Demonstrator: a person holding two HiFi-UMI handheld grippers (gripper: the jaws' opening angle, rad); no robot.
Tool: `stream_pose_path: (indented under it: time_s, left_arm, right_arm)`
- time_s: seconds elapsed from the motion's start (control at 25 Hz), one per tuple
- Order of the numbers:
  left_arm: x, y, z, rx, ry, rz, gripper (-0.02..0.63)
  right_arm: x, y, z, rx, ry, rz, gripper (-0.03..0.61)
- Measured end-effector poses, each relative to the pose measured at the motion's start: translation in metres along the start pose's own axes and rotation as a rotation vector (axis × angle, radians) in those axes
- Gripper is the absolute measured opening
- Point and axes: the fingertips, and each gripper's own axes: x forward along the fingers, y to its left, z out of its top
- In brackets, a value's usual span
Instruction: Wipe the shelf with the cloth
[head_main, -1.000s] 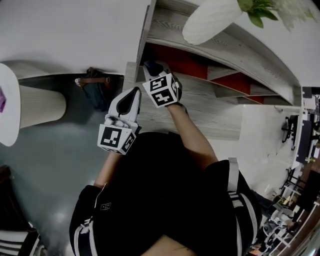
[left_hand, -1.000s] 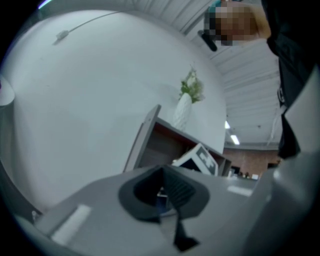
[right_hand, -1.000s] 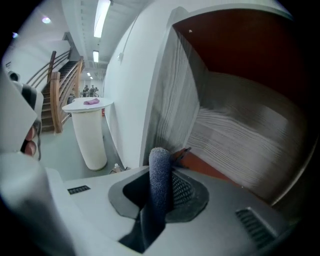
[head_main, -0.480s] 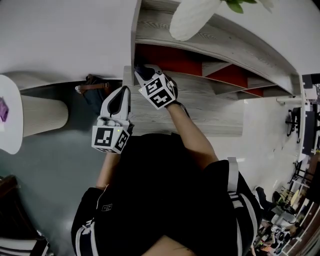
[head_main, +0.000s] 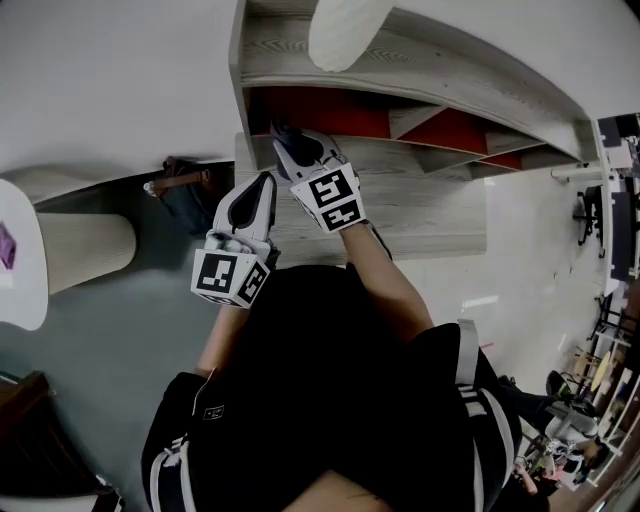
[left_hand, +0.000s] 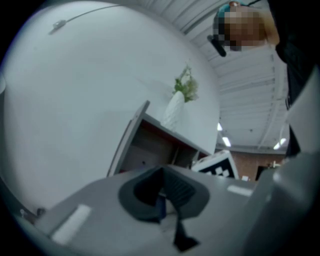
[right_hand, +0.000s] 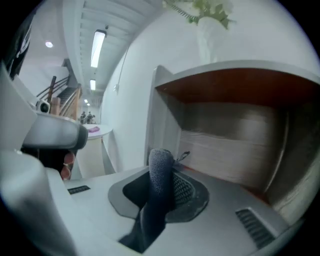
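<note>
The wood-grain shelf unit (head_main: 430, 205) with red back panels fills the top of the head view. My right gripper (head_main: 290, 148) is shut on a dark blue-grey cloth (head_main: 283, 133) at the left end of the lower shelf board. In the right gripper view the cloth (right_hand: 161, 167) sticks up between the jaws of the right gripper (right_hand: 162, 192), in front of an open compartment (right_hand: 230, 145). My left gripper (head_main: 262, 185) hovers just left of it, off the shelf's edge. In its own view the left gripper (left_hand: 162, 202) has its jaws together with nothing clearly held.
A white vase (head_main: 345, 30) with a green plant stands on top of the shelf unit. A round white table (head_main: 20, 260) is at the far left, with a dark bag (head_main: 185, 190) on the floor beside the shelf. White wall runs behind.
The right gripper has slid with the cloth to the right along the shelf board, away from its left end. The left gripper has stayed beside it.
</note>
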Motion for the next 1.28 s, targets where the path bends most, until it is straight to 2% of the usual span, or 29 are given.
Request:
stream_pose_path:
  time_s: [0.12, 0.2, 0.44, 0.6, 0.84, 1.16, 1.28]
  left_arm:
    - [0.007, -0.006, 0.000, 0.005, 0.005, -0.033, 0.003]
    - [0.012, -0.010, 0.002, 0.013, 0.003, -0.050, 0.003]
    - [0.025, -0.025, 0.009, 0.055, -0.009, -0.091, 0.003]
    - [0.028, -0.032, 0.006, 0.044, -0.008, -0.105, 0.003]
    - [0.030, -0.043, 0.004, 0.044, 0.005, -0.125, 0.003]
    - [0.032, -0.041, 0.005, 0.051, 0.008, -0.116, 0.003]
    - [0.034, -0.038, 0.006, 0.049, 0.009, -0.108, 0.003]
  right_arm:
    - [-0.026, -0.038, 0.015, 0.079, -0.077, -0.105, 0.055]
    - [-0.042, -0.062, 0.016, 0.111, -0.092, -0.180, 0.055]
    - [-0.079, -0.128, -0.025, 0.204, 0.001, -0.443, 0.055]
    - [-0.090, -0.150, -0.050, 0.237, 0.068, -0.542, 0.055]
    - [-0.092, -0.162, -0.063, 0.246, 0.111, -0.602, 0.055]
    - [-0.071, -0.170, -0.079, 0.214, 0.200, -0.570, 0.055]
    - [-0.062, -0.169, -0.081, 0.163, 0.254, -0.551, 0.055]
